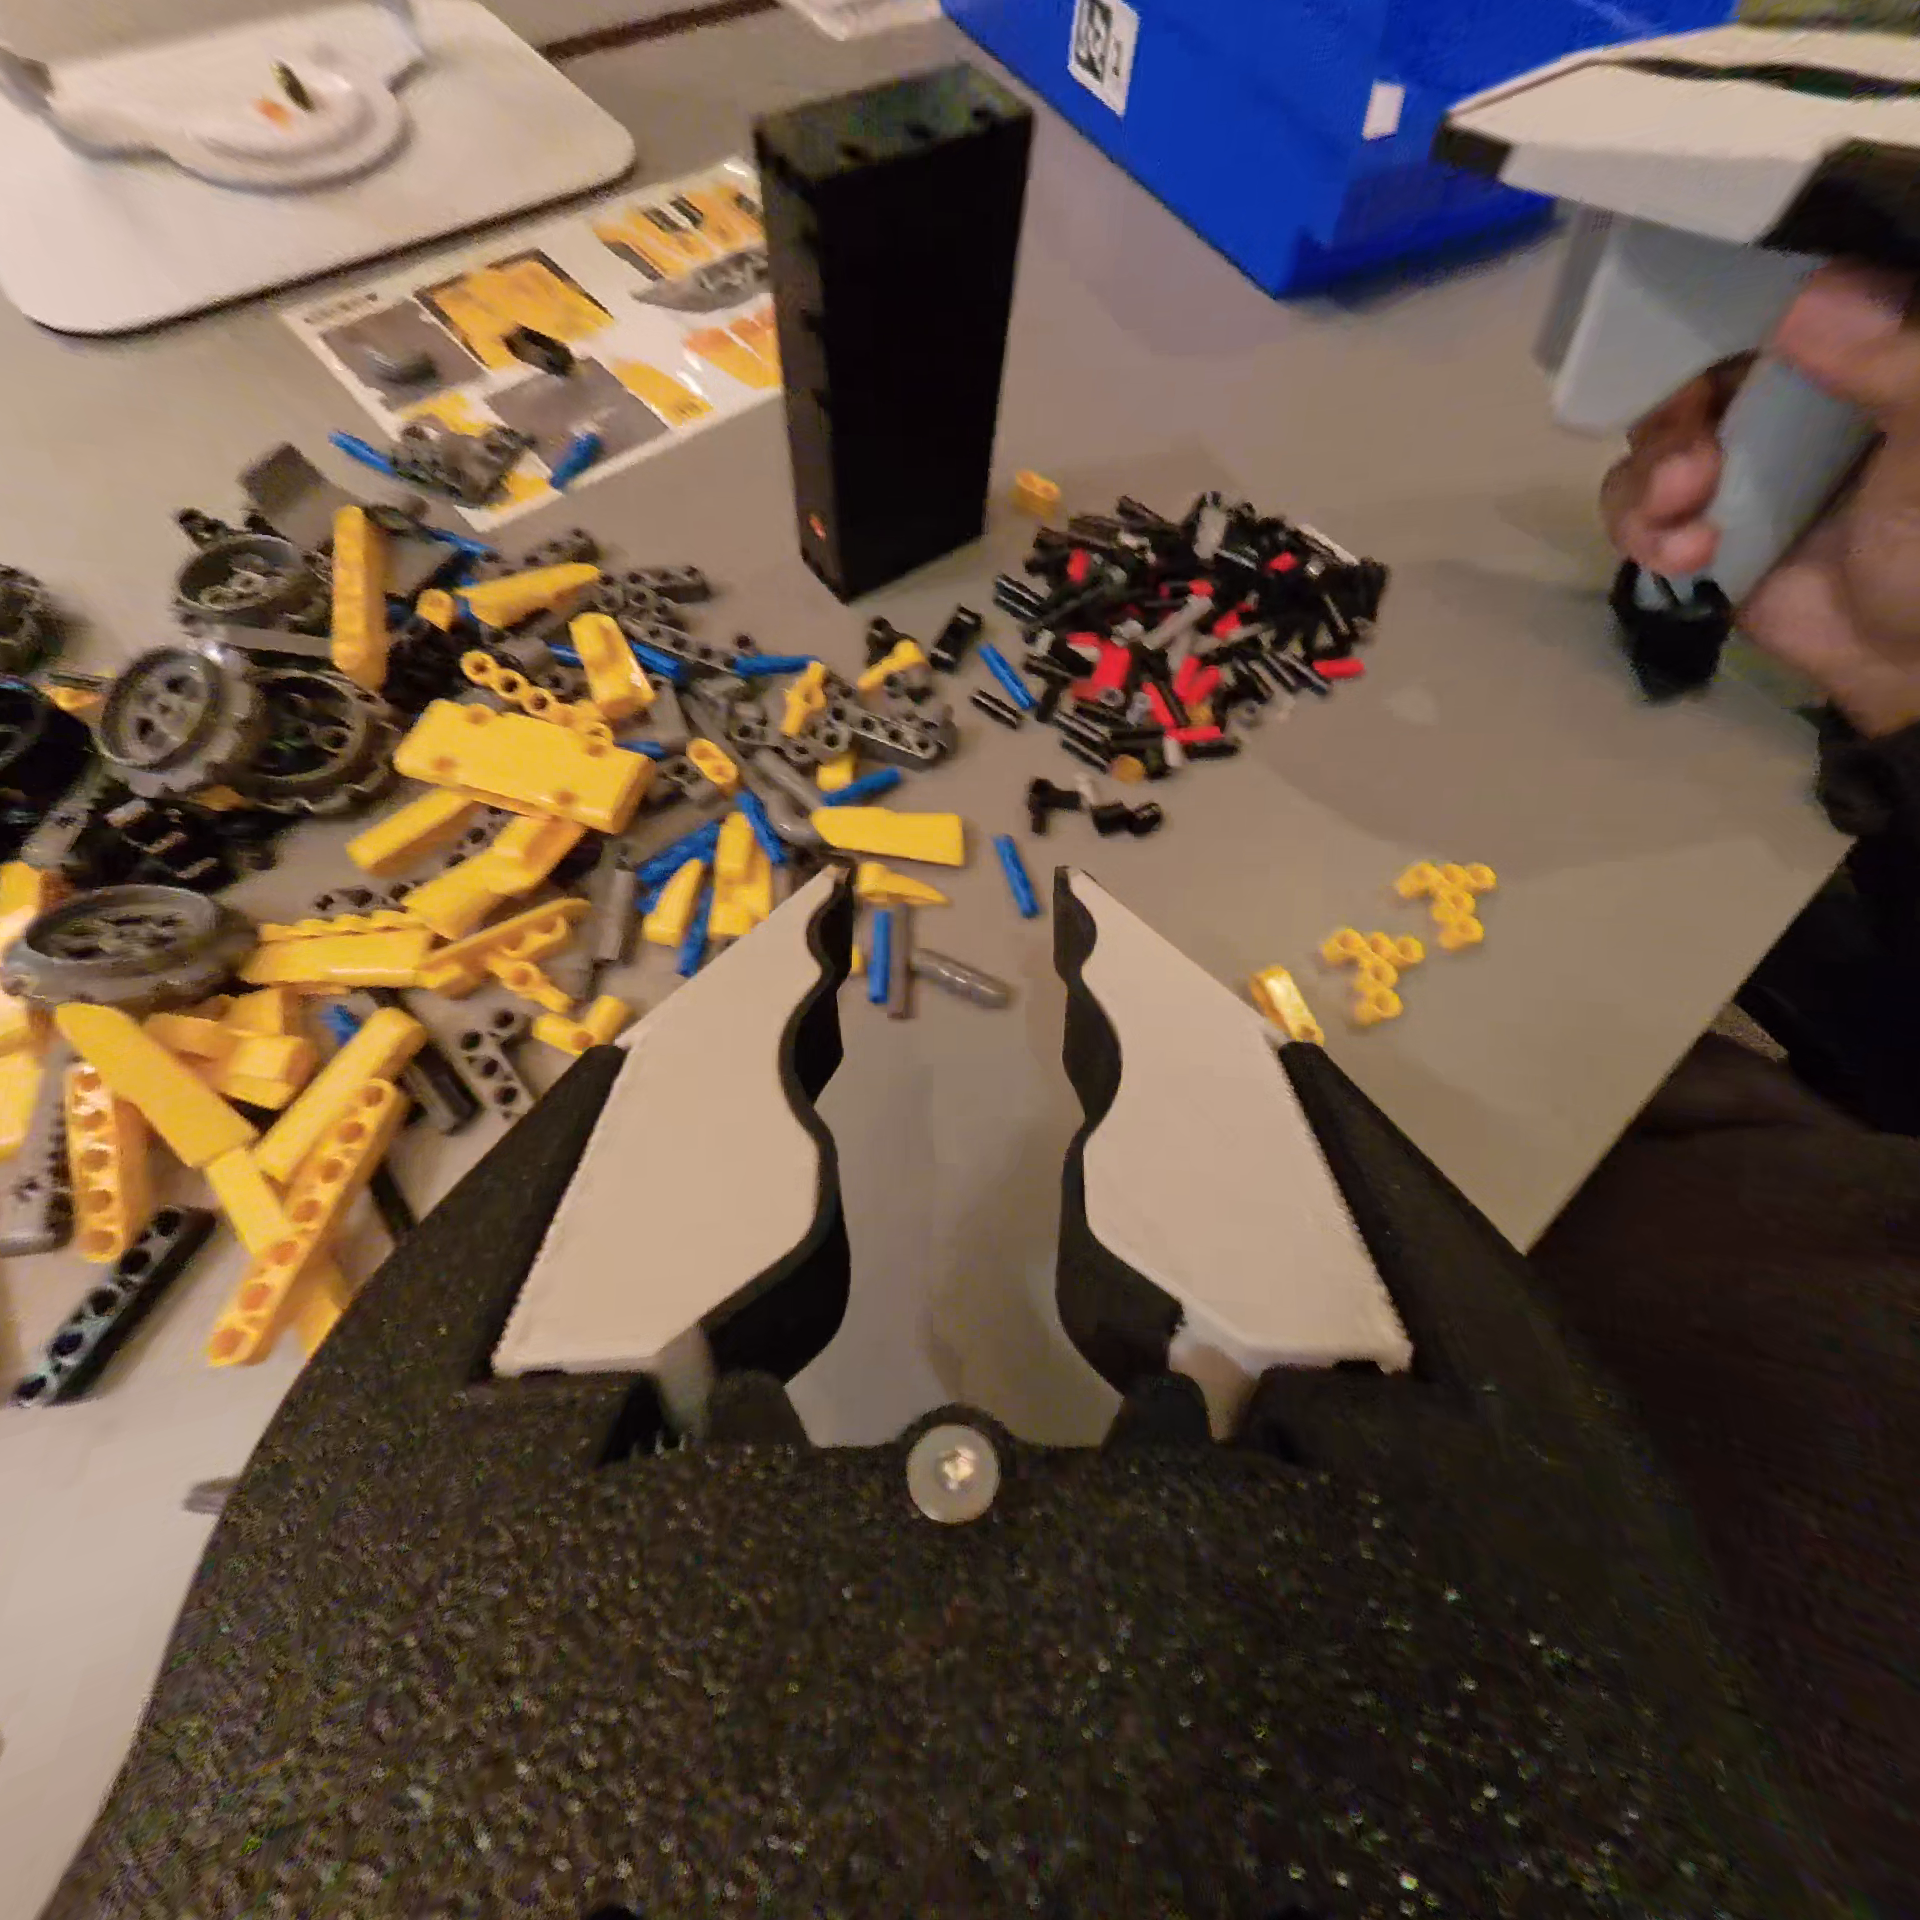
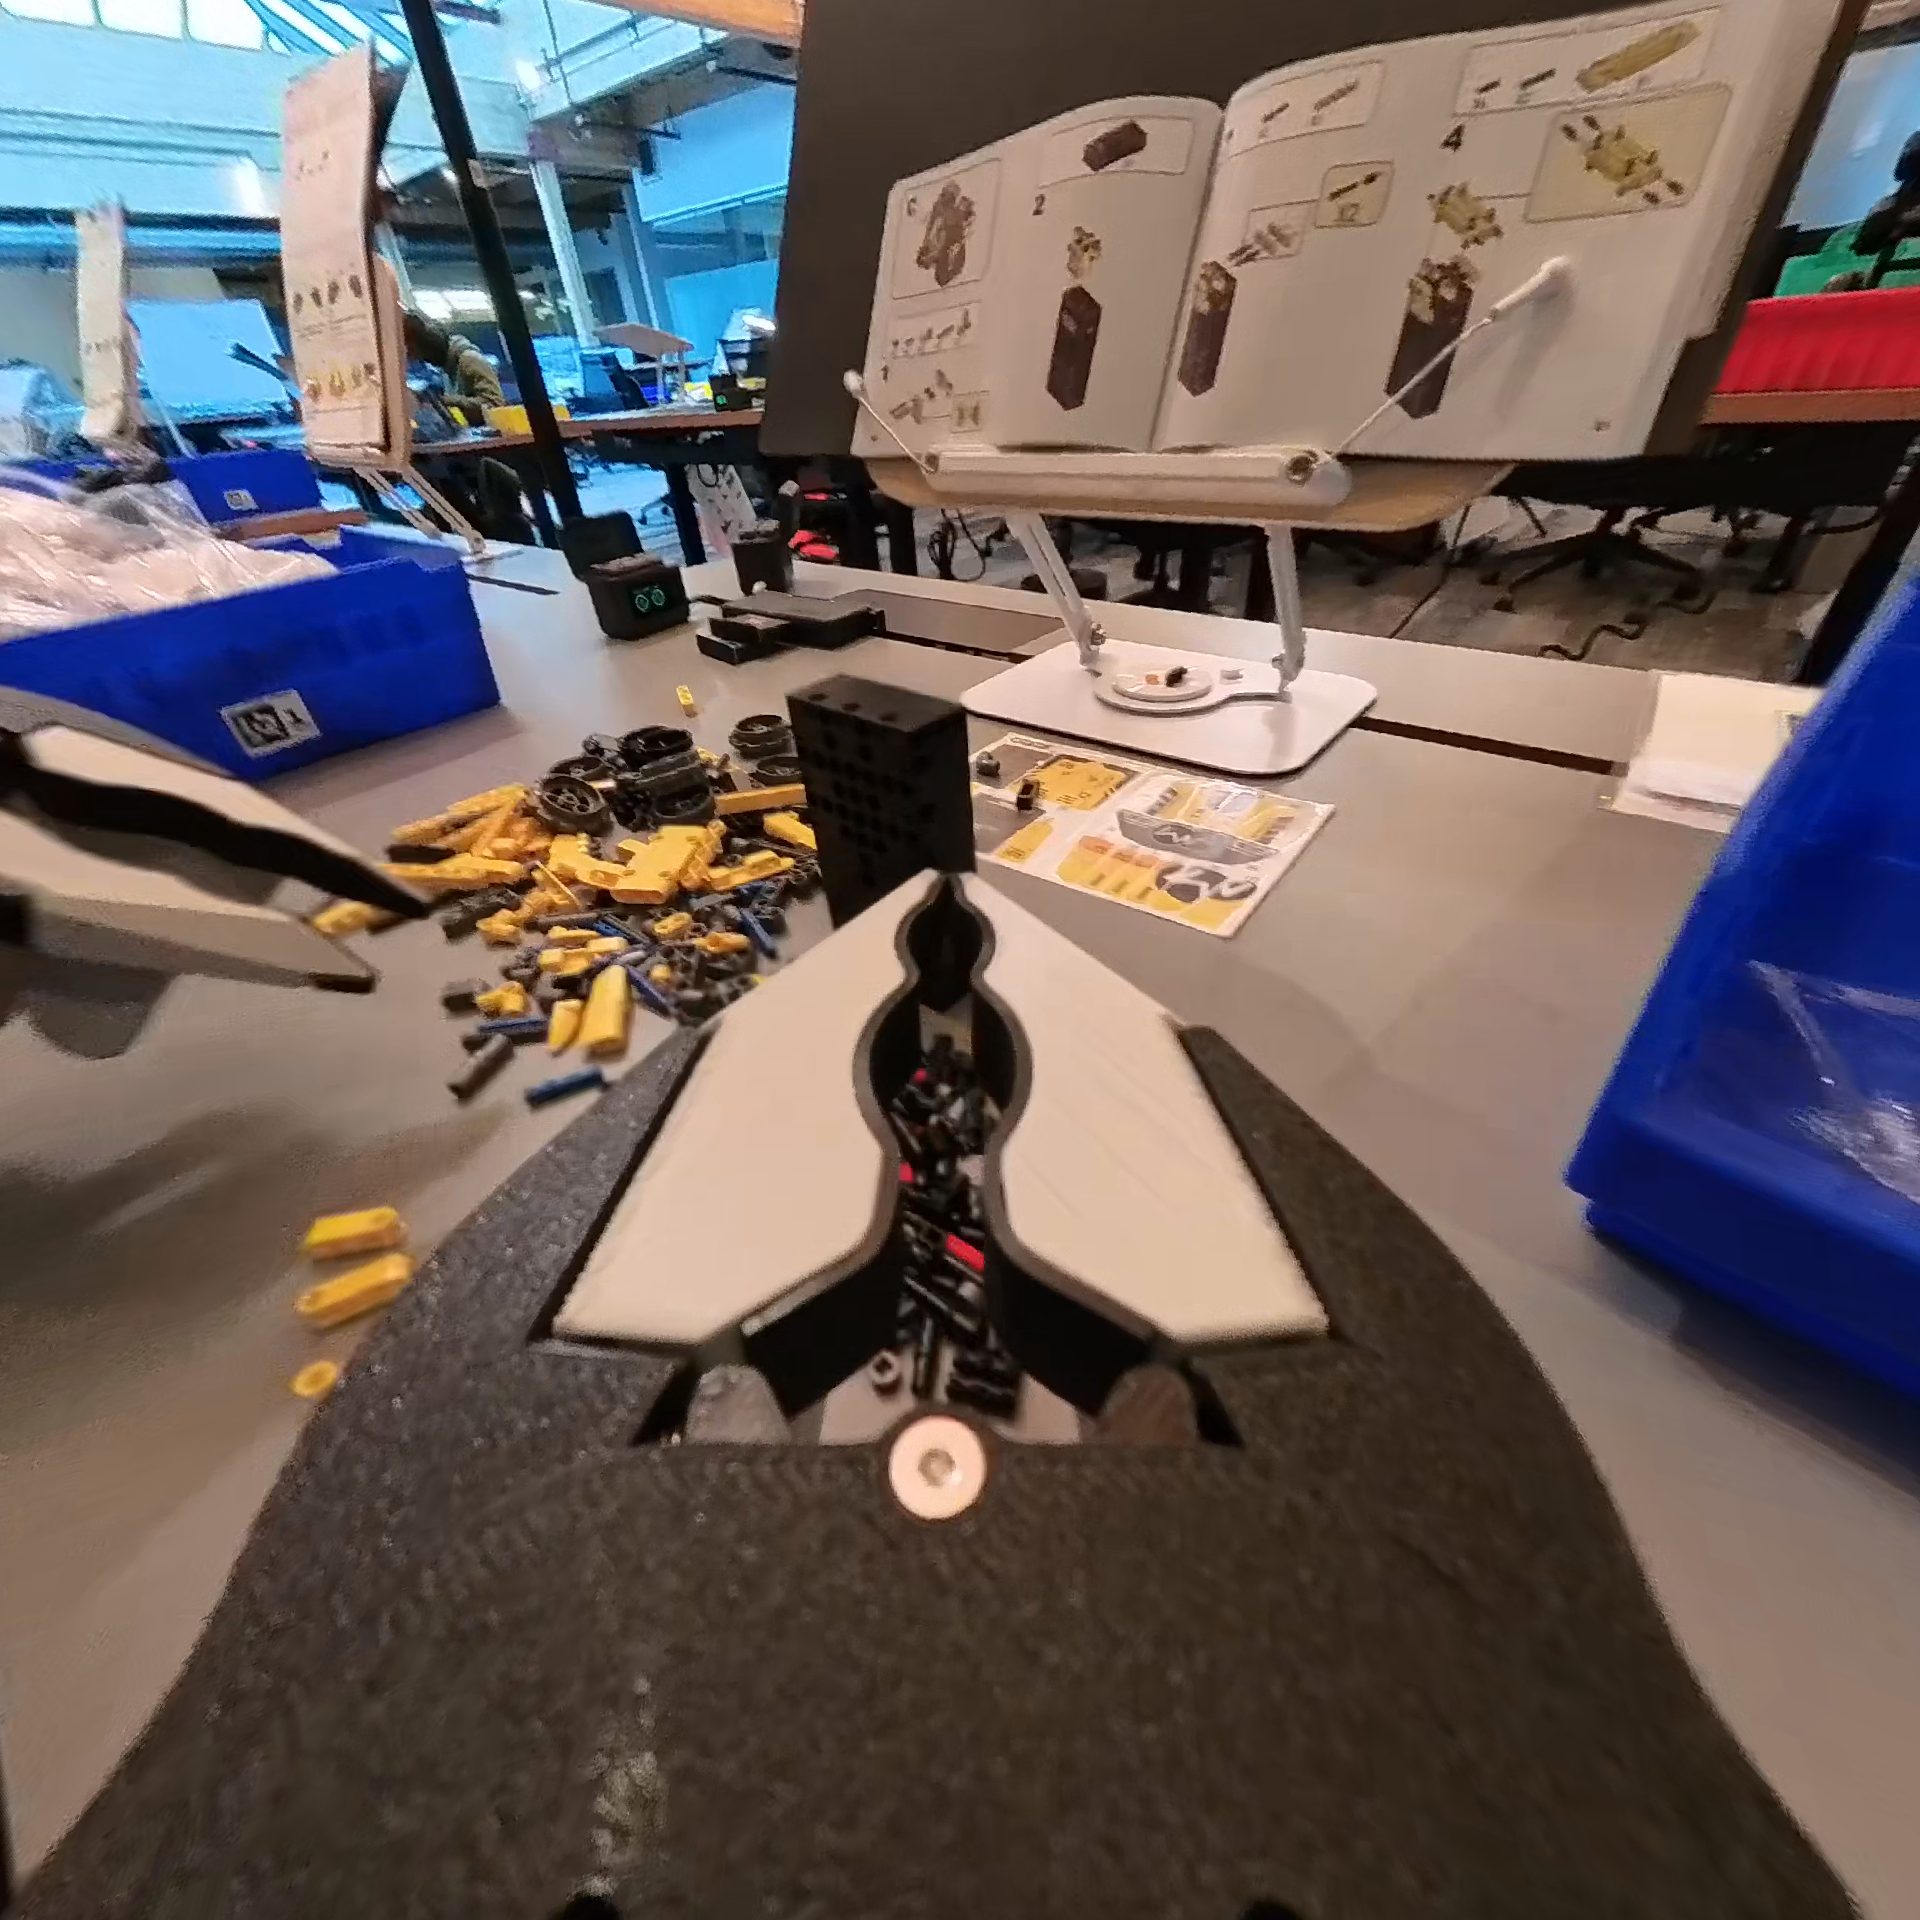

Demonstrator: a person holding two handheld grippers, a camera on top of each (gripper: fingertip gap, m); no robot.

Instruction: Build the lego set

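My left gripper (image 1: 953, 894) is open and empty, low over the grey table. Its tips hover by loose blue pins (image 1: 879, 954) at the edge of a pile of yellow and grey building pieces (image 1: 499, 831). It also shows at the left of the right wrist view (image 2: 390, 940). My right gripper (image 2: 948, 883) is shut above a heap of small black and red pins (image 2: 940, 1195). Something dark sits in the hollow behind its tips; I cannot tell whether it is held. A tall black perforated block (image 1: 894, 332) (image 2: 883, 790) stands upright beyond both. A hand (image 1: 1829, 468) holds the right gripper (image 1: 1475, 145).
A sticker sheet (image 2: 1143, 831) lies by a book stand (image 2: 1174, 707) holding an open instruction booklet (image 2: 1299, 260). Blue bins stand at the left (image 2: 260, 644) and right (image 2: 1766, 1091). Black wheels (image 1: 197, 717) and small yellow connectors (image 1: 1413, 935) lie on the table. The table edge (image 1: 1662, 1091) is near. The left gripper's tips are roughly 20 centimeters from the right gripper's. The right tips stand about 10 centimeters off the tall black perforated block (image 2: 883, 790). It is also in sight in the left wrist view (image 1: 974, 246).
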